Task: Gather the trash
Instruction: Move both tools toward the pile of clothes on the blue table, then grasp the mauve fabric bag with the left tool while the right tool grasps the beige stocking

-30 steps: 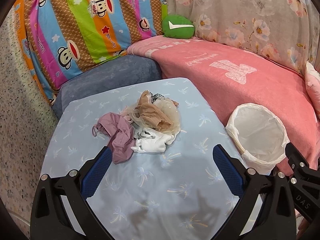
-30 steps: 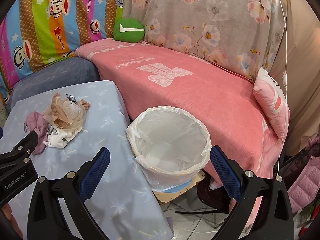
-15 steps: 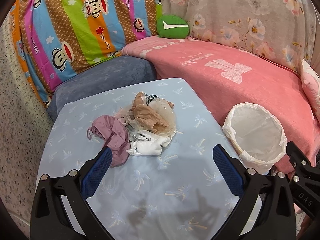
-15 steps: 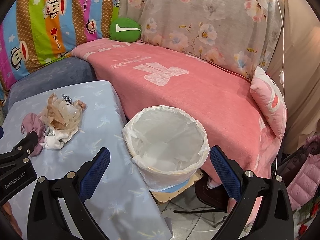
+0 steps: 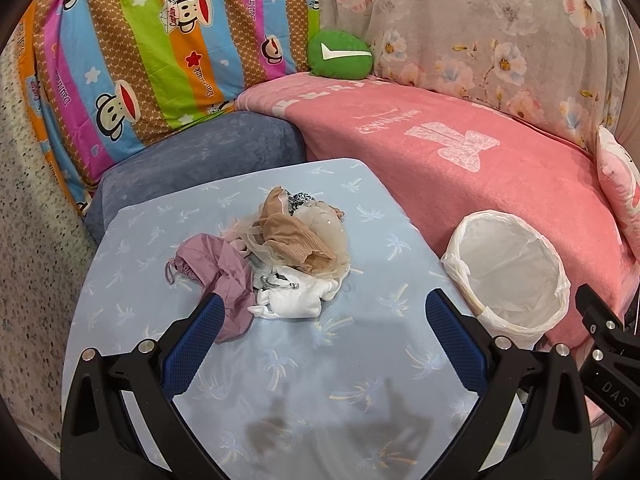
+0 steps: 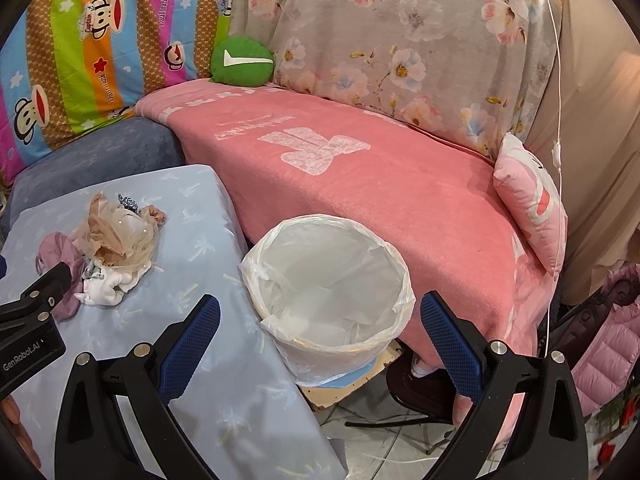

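A heap of crumpled trash point(image 5: 276, 256) is carried by the light-blue palm-print surface point(image 5: 320, 368), nearer its far edge than its near one.

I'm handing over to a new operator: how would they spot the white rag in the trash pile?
Find the light blue table beside the pink couch. The pile sits mid-table; the white rag is its near edge, right of the mauve cloth and below the tan mesh. It is the only pure white piece.

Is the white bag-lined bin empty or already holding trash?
Empty: the white bag-lined bin shows only bare liner inside, while the crumpled fabric trash pile sits on the table.
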The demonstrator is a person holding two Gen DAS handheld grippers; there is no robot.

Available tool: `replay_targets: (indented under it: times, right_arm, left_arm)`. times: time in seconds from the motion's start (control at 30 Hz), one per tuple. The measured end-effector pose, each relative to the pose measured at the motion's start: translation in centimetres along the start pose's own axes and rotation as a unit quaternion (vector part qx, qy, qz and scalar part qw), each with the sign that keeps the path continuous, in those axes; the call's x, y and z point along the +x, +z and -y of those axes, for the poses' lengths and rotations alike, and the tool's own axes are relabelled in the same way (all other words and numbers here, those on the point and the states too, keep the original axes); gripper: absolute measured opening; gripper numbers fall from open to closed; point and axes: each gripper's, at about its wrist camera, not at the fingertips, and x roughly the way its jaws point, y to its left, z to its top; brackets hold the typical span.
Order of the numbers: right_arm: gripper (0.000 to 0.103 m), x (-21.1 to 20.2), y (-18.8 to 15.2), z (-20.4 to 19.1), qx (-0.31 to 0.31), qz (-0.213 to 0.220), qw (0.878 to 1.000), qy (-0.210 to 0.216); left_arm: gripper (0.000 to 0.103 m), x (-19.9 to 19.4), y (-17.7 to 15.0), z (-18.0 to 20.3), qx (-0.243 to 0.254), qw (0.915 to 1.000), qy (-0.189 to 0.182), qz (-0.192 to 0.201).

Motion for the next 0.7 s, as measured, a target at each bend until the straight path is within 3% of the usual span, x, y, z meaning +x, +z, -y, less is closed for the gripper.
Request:
replay_targets:
  times: [0.37,0.63,0.7]
  right_arm:
    - [0.097,0.6,1.0,-2.1,0.005,0.005,1.0,0.015]
    - [0.097,1.8,2.1,-5.3,0.009,0.008,0.999,0.049]
    - [0.097,2.4,2.3,-6.3,0.007,0.008,0.999,0.053]
  left_arm:
    - [0.096,1.4,0.4,-2.7,-0.018,0.9998,0.005,-0.007]
    - [0.096,3.9,0.2,-7.5,-0.058,0.9979,0.021,-0.018]
    - [0.096,5.0,0.1,-9.0,-0.068,0.9975,0.011,-0.02]
